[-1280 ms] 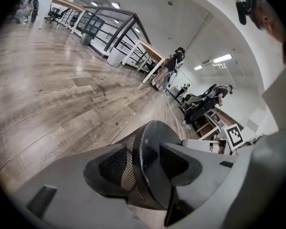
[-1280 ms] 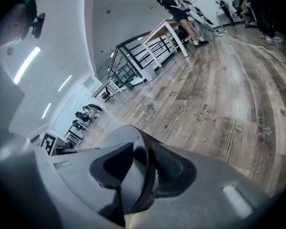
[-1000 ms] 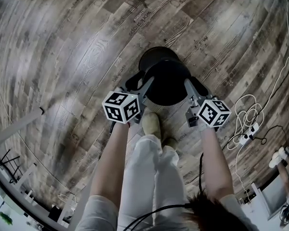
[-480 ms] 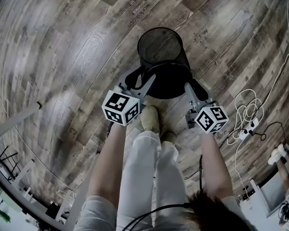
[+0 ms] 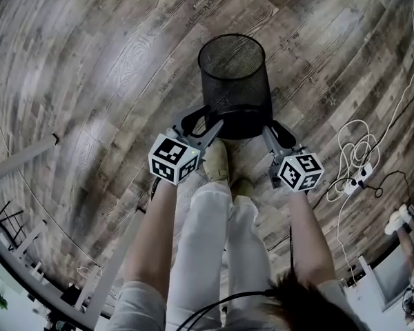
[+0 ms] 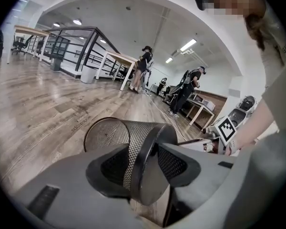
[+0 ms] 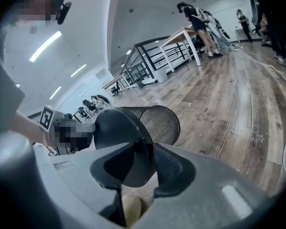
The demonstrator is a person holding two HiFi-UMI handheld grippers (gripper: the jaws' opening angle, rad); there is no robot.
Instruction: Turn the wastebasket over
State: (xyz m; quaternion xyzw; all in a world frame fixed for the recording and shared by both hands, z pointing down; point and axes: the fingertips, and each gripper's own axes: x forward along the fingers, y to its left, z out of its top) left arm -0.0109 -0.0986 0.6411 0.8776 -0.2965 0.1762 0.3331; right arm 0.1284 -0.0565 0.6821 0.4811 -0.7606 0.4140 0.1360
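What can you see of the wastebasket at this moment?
A round black wire-mesh wastebasket with a solid dark base. It is tipped roughly on its side over the plank floor, open mouth away from the person, base toward them. The left gripper and right gripper clamp the base rim on opposite sides. Floor contact cannot be told.

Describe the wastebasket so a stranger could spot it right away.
On the wood plank floor, just ahead of the person's shoes, the wastebasket is gripped at its base by the left gripper and right gripper. It's the only black wire-mesh cylinder, unlike the loose white cables nearby.
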